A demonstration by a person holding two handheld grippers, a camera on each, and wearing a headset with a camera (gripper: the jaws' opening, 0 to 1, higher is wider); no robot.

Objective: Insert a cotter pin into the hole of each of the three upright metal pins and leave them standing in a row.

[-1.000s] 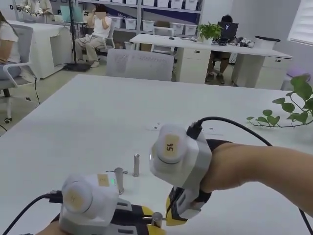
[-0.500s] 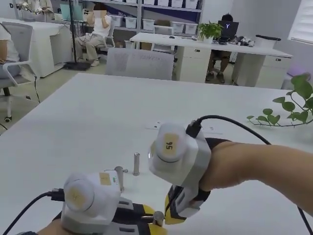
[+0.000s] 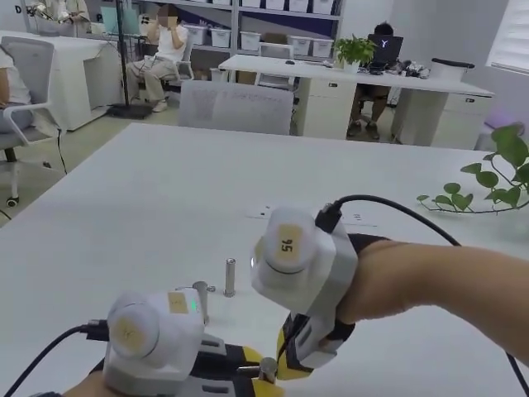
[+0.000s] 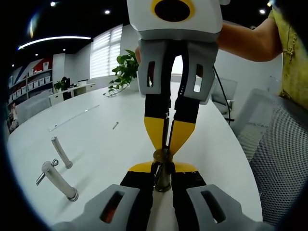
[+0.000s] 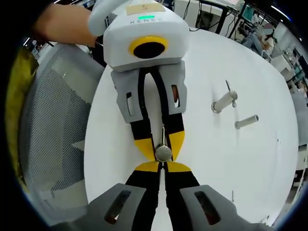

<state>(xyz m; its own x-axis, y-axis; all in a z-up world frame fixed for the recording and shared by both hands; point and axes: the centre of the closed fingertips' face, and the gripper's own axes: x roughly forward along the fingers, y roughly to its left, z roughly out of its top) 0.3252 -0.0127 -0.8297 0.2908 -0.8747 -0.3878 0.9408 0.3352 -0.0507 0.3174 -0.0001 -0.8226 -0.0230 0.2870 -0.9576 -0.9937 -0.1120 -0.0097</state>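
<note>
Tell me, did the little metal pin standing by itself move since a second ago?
No. The bare upright metal pin stands just as close to the pin with a cotter pin on the white table as before.

white worktable point(image 3: 165, 190), shelves of bins point(image 3: 248, 16) along back wall, white desks point(image 3: 331, 73), window blinds point(image 3: 511, 37), potted plant point(image 3: 355, 51)

Head view looking down, gripper views close, facing each other, sharing metal pin point(image 4: 162, 172)
</note>
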